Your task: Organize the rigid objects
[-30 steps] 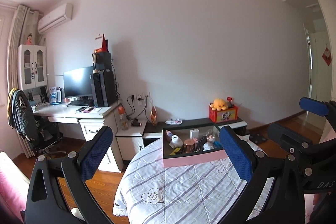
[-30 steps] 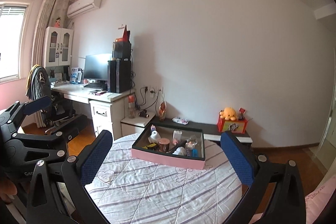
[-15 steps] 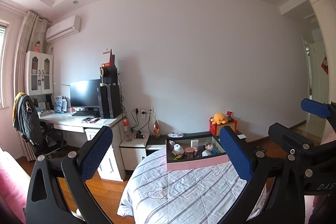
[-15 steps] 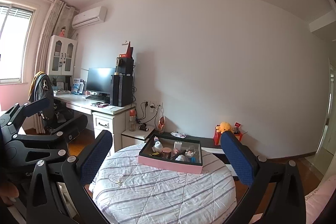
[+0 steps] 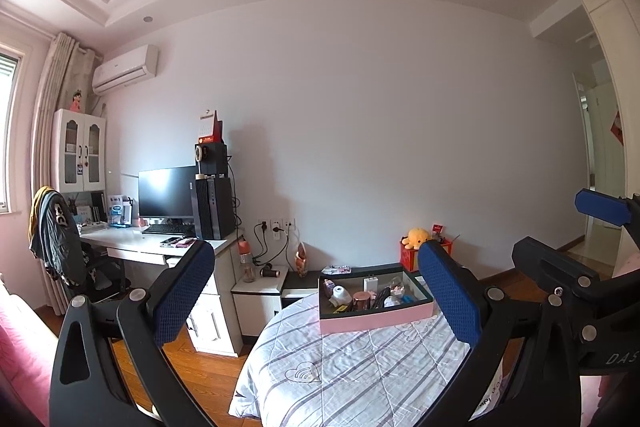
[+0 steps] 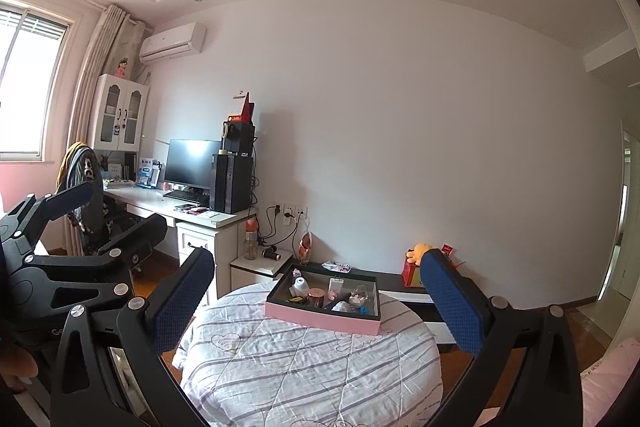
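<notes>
Round quilted table (image 6: 304, 359): pink tray (image 6: 324, 317); both tools spread, empty.

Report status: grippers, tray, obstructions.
Left gripper open, empty; right gripper open, empty. Pink tray of small items on the quilted round table, not reached. Nothing between fingers and tray.
</notes>
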Demonstrator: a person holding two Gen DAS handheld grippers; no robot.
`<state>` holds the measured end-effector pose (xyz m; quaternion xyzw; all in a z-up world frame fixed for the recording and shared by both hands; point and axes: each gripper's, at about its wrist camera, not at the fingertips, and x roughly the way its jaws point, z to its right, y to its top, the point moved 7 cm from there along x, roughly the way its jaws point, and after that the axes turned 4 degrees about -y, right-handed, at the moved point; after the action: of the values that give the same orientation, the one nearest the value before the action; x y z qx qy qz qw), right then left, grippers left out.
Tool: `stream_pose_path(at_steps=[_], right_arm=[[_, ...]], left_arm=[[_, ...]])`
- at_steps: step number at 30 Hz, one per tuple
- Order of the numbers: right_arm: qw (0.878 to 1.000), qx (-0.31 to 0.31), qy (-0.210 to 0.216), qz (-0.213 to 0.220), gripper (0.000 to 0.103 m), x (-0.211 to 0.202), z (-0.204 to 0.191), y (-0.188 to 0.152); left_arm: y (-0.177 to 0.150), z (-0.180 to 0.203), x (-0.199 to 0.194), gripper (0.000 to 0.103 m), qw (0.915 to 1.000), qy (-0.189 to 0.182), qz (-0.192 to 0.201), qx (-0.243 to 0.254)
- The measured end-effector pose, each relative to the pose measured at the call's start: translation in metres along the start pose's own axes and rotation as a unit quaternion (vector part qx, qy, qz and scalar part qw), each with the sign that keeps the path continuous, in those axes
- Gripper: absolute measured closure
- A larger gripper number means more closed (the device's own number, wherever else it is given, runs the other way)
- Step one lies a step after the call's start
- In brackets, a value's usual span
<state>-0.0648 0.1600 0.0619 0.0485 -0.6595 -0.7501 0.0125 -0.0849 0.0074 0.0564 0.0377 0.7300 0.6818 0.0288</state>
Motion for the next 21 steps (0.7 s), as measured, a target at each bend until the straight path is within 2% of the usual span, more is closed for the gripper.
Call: stream_pose_path(at_steps=[21], right_arm=[[1.000, -0.005, 0.000, -0.003, 0.000, -0.0029, -0.0013, 0.0017]], left_arm=[[0.0015, 0.0022, 0.0032, 0.000, 1.0000, -0.004, 0.001, 0.002]])
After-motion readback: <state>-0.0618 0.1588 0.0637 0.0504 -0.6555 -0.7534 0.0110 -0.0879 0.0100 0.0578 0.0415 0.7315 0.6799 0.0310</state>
